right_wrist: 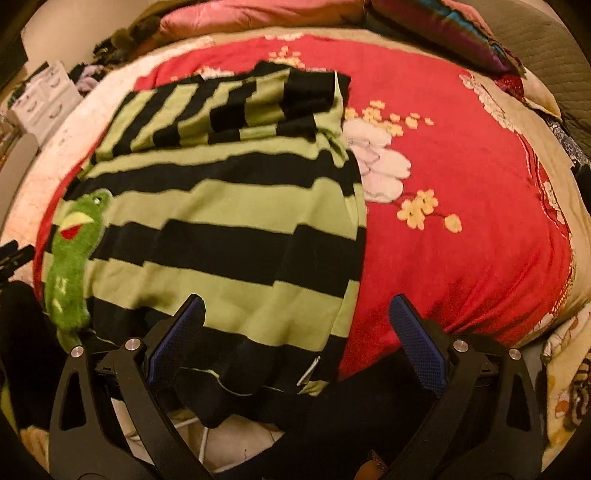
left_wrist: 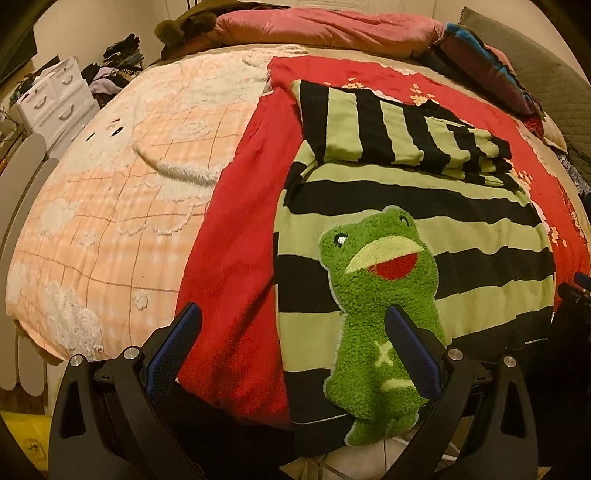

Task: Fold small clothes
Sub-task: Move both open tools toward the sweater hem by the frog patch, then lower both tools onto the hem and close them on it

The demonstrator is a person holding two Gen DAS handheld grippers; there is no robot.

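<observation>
White drawer unit (left_wrist: 55, 98): standing at far left beside the bed, drawers closed, contents not showing; dark clothes (left_wrist: 118, 62) are heaping just behind it.

Left gripper (left_wrist: 291, 345): hovering at the near bed edge, blue-padded fingers (left_wrist: 177, 343) spreading wide and pinching nothing, the right one overlapping the frog patch in view, contact uncertain.

Striped sweater (left_wrist: 424, 225): green and black, lying flat on the red floral blanket (right_wrist: 461, 166), its sleeves folding across the upper part, hem hanging over the near edge; plush frog patch (left_wrist: 384, 295) is sitting on its front.

Right gripper (right_wrist: 295, 339): hovering over the sweater's hem, fingers (right_wrist: 417, 343) likewise spreading wide, gripping nothing.

Bed: peach checked blanket (left_wrist: 110, 221) is covering the left half; pink pillow (left_wrist: 325, 27) and multicoloured cushion (left_wrist: 484, 62) are resting along the head.
</observation>
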